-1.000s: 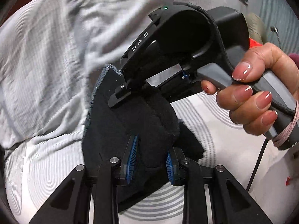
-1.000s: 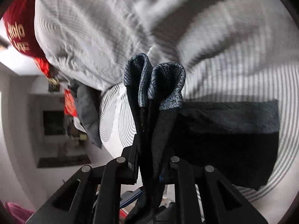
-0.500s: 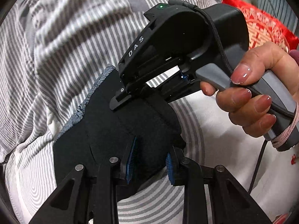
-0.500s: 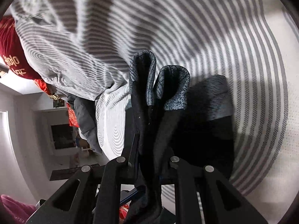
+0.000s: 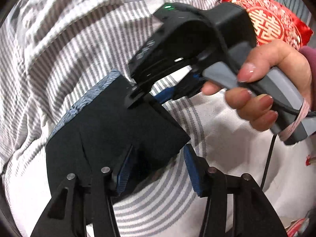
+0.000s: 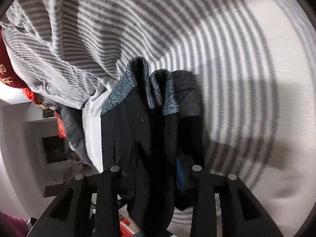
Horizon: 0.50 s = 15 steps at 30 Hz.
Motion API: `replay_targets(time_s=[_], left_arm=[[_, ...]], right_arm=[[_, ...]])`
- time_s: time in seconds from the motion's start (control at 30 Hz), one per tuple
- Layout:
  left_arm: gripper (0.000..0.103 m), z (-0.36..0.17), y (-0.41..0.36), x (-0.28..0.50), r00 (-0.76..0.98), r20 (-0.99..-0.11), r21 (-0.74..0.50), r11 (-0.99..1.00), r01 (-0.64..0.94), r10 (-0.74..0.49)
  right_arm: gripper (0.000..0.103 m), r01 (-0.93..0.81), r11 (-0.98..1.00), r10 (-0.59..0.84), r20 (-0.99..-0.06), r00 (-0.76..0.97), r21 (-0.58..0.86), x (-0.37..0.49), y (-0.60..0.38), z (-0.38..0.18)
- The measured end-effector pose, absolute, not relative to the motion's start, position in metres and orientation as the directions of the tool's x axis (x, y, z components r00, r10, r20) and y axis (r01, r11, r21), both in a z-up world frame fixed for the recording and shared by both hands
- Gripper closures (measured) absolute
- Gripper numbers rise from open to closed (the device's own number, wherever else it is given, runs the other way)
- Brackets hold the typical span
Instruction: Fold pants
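The dark pants [image 5: 110, 130], black with a blue-grey patterned waistband, lie folded flat on the striped bedsheet [image 5: 158, 207]. My left gripper [image 5: 156, 167] is open; its blue pads stand wide apart at the near edge of the folded stack. My right gripper [image 5: 146, 96], seen in the left wrist view, has its tips at the far edge of the pants. In the right wrist view the right gripper [image 6: 156, 167] is open too, with the bunched waistband [image 6: 156, 90] and folded cloth loose between its spread fingers.
A crumpled grey-striped duvet [image 5: 65, 39] lies behind the pants. A red embroidered cushion [image 5: 272, 23] sits at the back right. The bed's edge, a grey pillow [image 6: 73, 126] and room furniture show at the left of the right wrist view.
Both grippers have lowered the folded pants onto the sheet and opened. The cloth that was pinched and hanging now lies flat, and the fingers have spread apart.
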<state>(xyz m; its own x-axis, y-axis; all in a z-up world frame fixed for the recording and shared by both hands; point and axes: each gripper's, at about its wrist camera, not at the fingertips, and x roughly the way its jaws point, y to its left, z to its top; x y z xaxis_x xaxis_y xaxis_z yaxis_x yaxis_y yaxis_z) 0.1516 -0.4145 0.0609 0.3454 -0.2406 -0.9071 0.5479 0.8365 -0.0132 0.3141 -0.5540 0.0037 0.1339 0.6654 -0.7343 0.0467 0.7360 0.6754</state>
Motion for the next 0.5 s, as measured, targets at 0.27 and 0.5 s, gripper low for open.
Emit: replay_targets(time_s=[0.27,0.5], left_arm=[[0.050,0.079,-0.344,0.180,0.400,-0.905,0.022,0.923,0.383,-0.145],[0.050,0.052,-0.280,0.220,0.376,-0.926,0.048,0.976,0.212,-0.036]], right_arm=[[0.033,0.096,0.881,0.435,-0.872,0.224,0.464,0.285,-0.568,0.046],[0.033,0.019,0.897,0.417,-0.860,0.296,0.441,0.269,-0.528,0.076]])
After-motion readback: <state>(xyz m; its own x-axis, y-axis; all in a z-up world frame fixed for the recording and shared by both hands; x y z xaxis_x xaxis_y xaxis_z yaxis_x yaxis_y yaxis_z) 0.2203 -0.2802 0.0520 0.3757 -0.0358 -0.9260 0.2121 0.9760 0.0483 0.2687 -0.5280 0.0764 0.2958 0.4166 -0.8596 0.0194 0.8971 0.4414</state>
